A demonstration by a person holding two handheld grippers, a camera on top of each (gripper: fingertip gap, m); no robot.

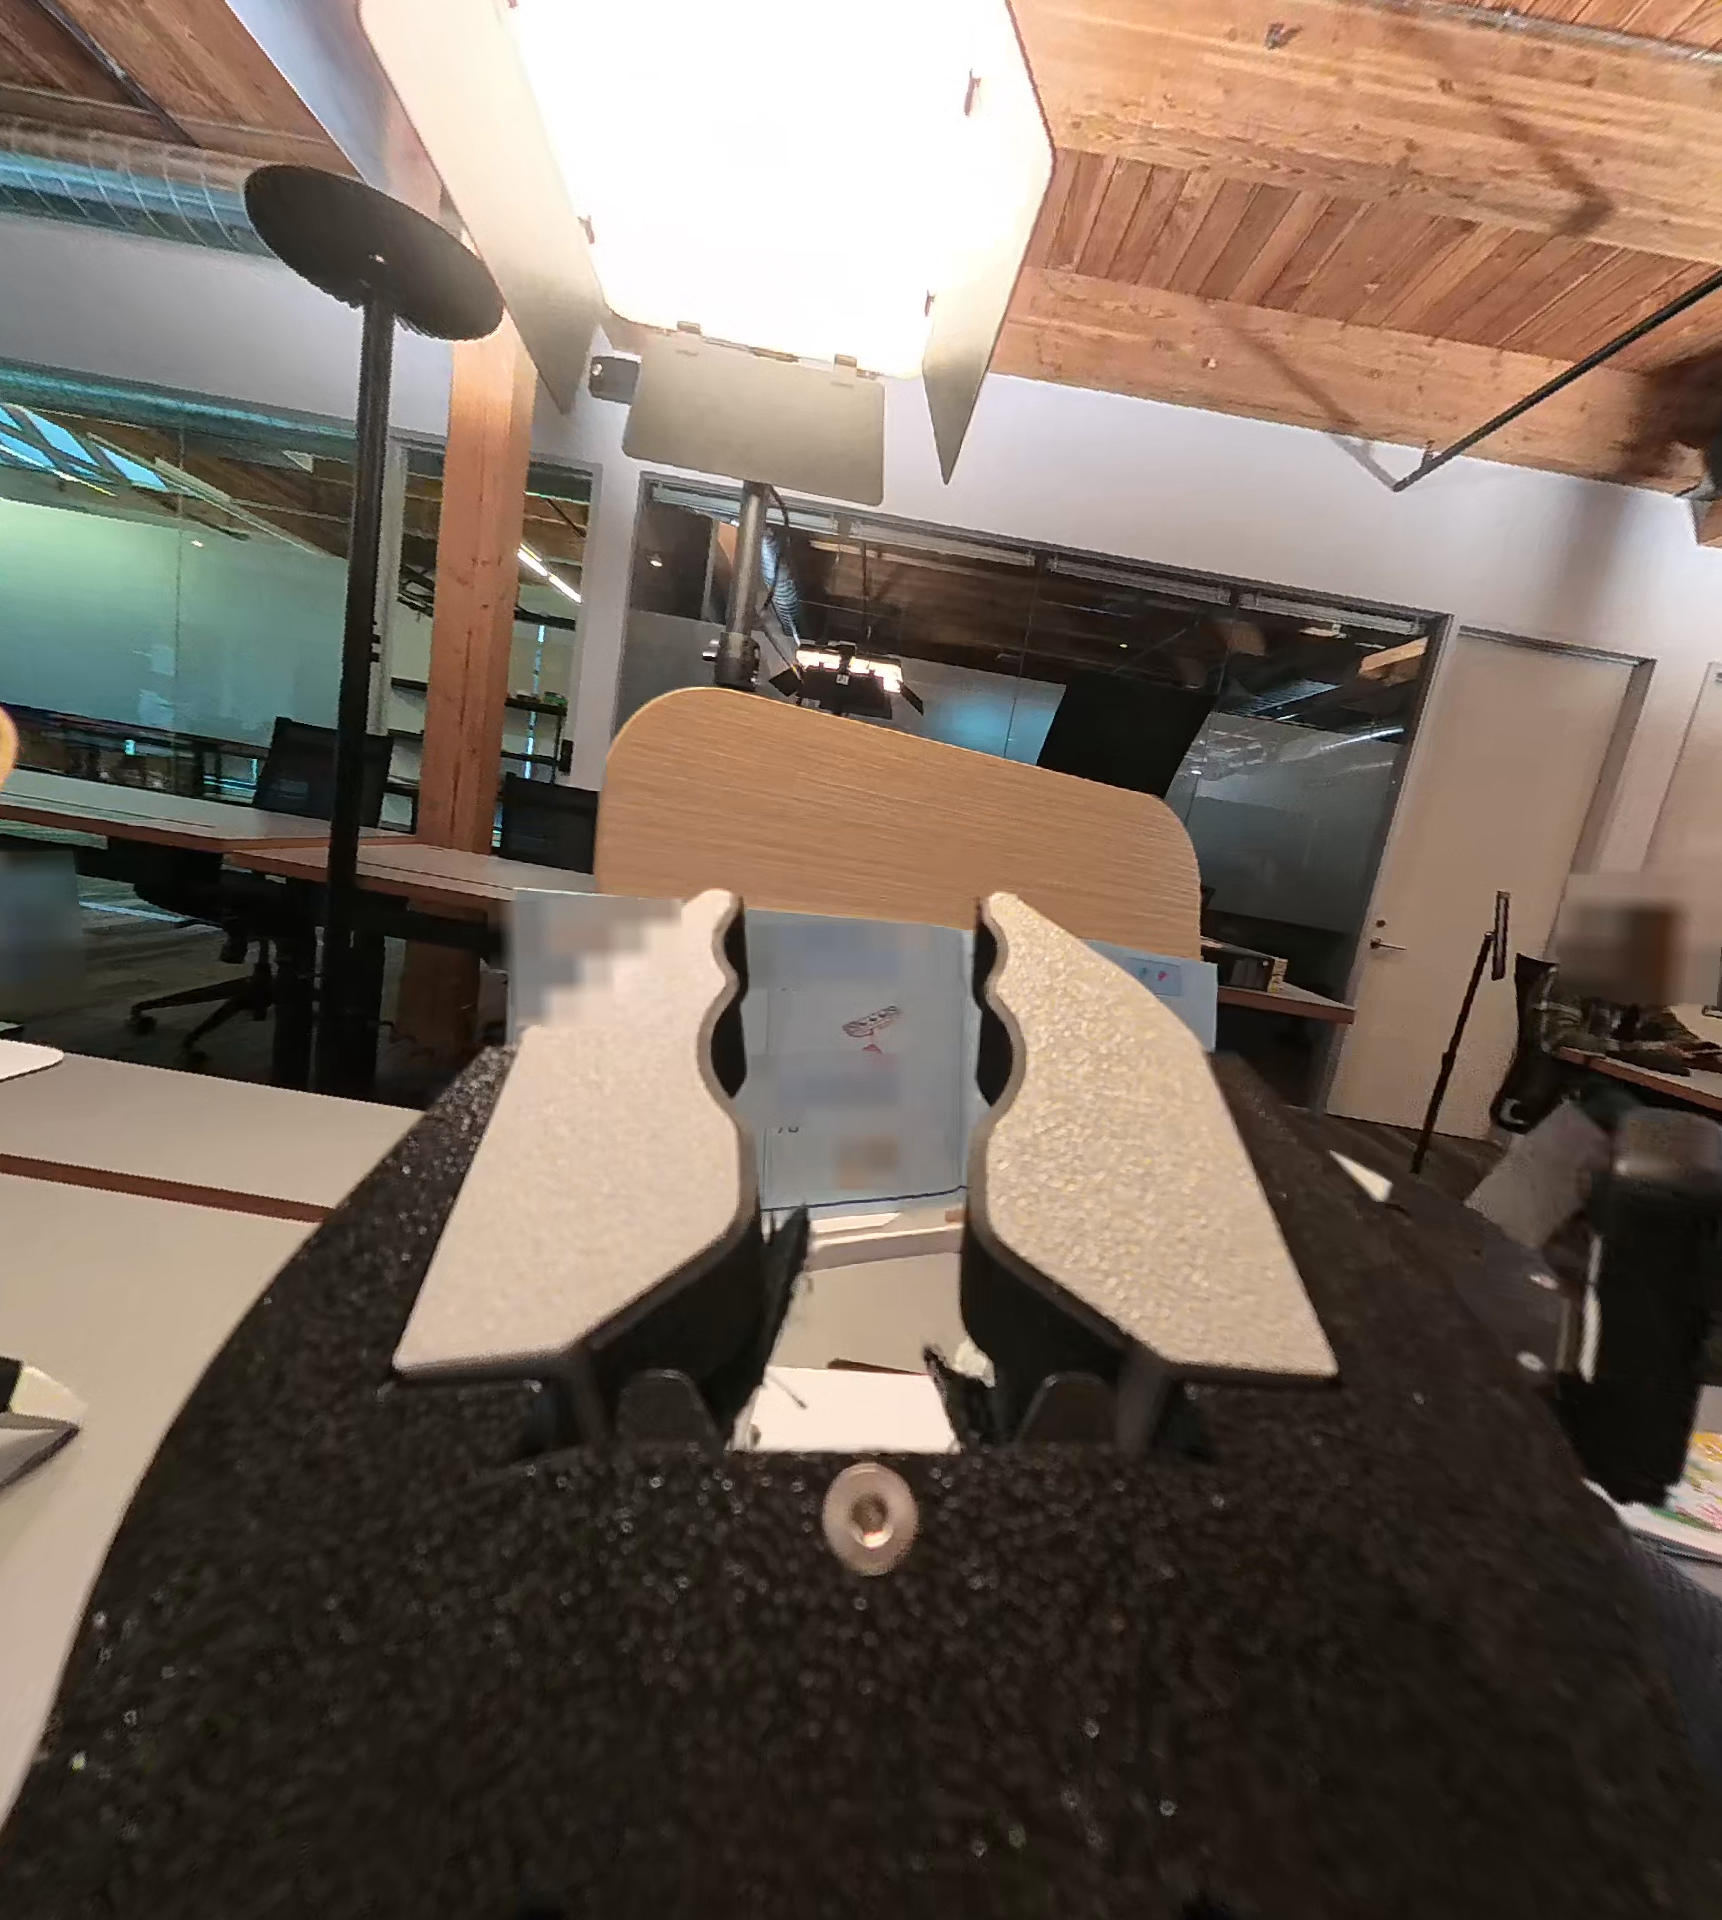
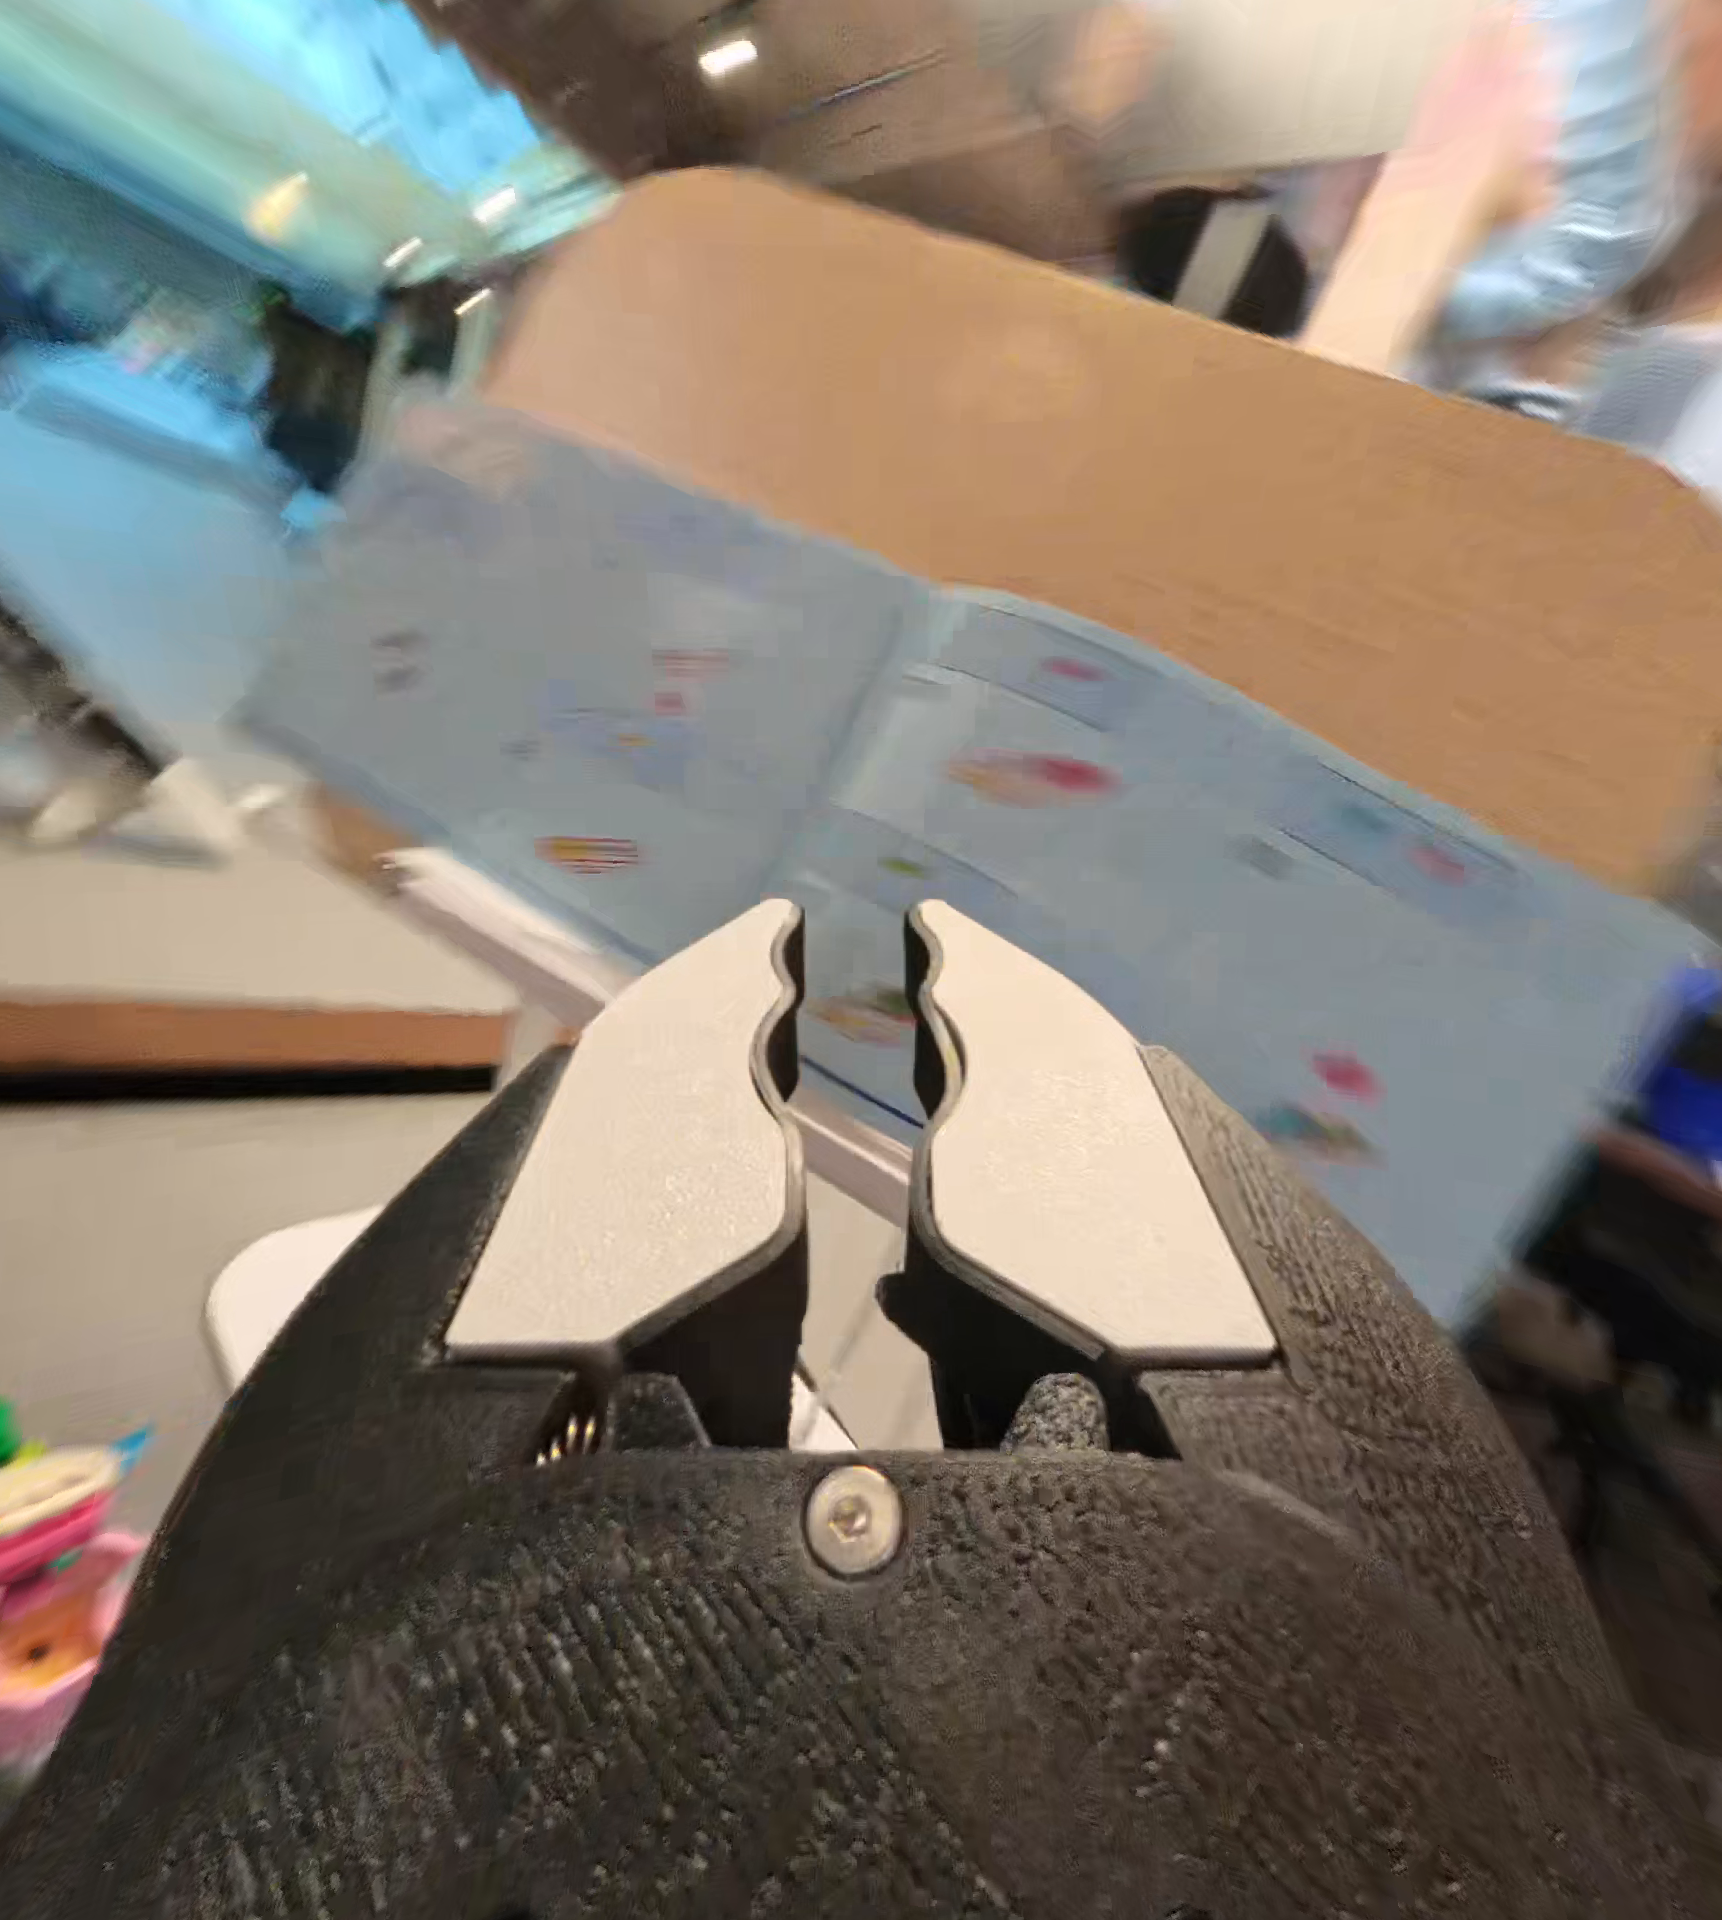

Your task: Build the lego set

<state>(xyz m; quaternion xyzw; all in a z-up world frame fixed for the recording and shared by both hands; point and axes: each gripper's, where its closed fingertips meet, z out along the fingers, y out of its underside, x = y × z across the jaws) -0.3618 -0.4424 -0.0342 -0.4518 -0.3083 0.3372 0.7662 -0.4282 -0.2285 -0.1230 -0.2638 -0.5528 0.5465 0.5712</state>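
Low-left of the right tongs (image 2: 854,920), parted and empty, lego pieces (image 2: 0,1558).

Open office interior. Wooden plank ceiling (image 1: 1356,156) with beams; a lit panel lamp (image 1: 784,177) overhead on a stand. A timber post (image 1: 478,623) stands left of centre, beside a black floor lamp (image 1: 369,249). Glass partitions (image 1: 1044,665), white doors (image 1: 1522,883), grey desks (image 1: 109,1132) and a light wooden divider panel (image 1: 888,821).
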